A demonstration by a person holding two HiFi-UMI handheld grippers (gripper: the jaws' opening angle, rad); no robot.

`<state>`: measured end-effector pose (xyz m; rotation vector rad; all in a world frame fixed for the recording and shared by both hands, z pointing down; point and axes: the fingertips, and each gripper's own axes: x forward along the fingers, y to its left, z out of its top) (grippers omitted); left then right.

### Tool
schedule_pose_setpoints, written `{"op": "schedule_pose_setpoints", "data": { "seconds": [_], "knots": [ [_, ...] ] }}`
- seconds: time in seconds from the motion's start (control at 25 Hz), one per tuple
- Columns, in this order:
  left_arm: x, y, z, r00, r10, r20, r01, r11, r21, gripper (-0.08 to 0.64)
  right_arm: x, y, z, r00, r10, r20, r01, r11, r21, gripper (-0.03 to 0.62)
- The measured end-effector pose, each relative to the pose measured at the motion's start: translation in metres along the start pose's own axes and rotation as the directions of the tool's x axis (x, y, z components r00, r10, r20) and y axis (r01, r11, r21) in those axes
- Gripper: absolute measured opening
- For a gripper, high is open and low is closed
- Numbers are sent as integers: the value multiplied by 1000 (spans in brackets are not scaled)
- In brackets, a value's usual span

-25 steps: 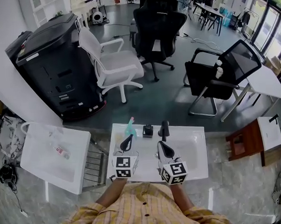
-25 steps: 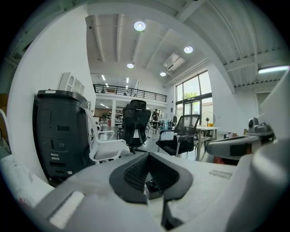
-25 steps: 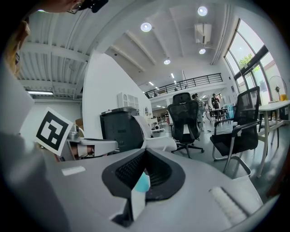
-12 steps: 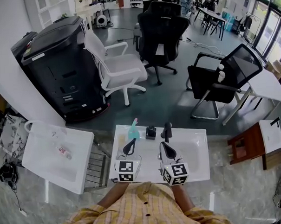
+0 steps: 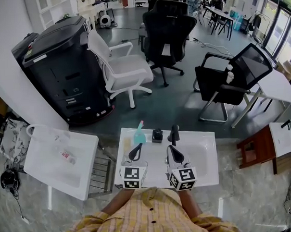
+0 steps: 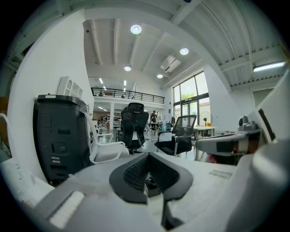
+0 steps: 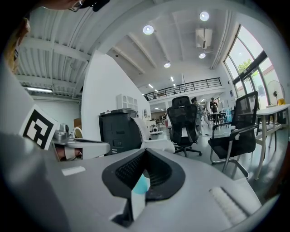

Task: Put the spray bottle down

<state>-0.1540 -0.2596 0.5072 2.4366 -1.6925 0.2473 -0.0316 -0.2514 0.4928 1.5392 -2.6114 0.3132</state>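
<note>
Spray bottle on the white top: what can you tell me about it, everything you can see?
The spray bottle is small, teal plastic by its look, with a pale pinkish nozzle on top. It stands upright near the far edge of the white top, just beyond the shut left tool; whether they touch is unclear. A small black object stands beside it, apart.

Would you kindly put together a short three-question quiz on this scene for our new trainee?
1. True or false: the left gripper holds the spray bottle.
2. Which seat stands nearest the big black machine? A) white swivel chair B) black mesh chair C) wooden stool
3. Fill in: the spray bottle stands upright at the white sink's ____ edge (near or far from the person).

Key: 1 false, the left gripper is shut and empty, apart from the bottle; 2 A; 3 far.
</note>
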Motion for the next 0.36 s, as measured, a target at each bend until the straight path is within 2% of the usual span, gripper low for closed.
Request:
{"op": "schedule_pose_setpoints", "data": {
  "seconds": [0.36],
  "knots": [
    [6,3,-2,1000,-17,3,17,1000,8,-2,8,1,3,1000,-1,9,2,1000,-3,-2]
  ]
}}
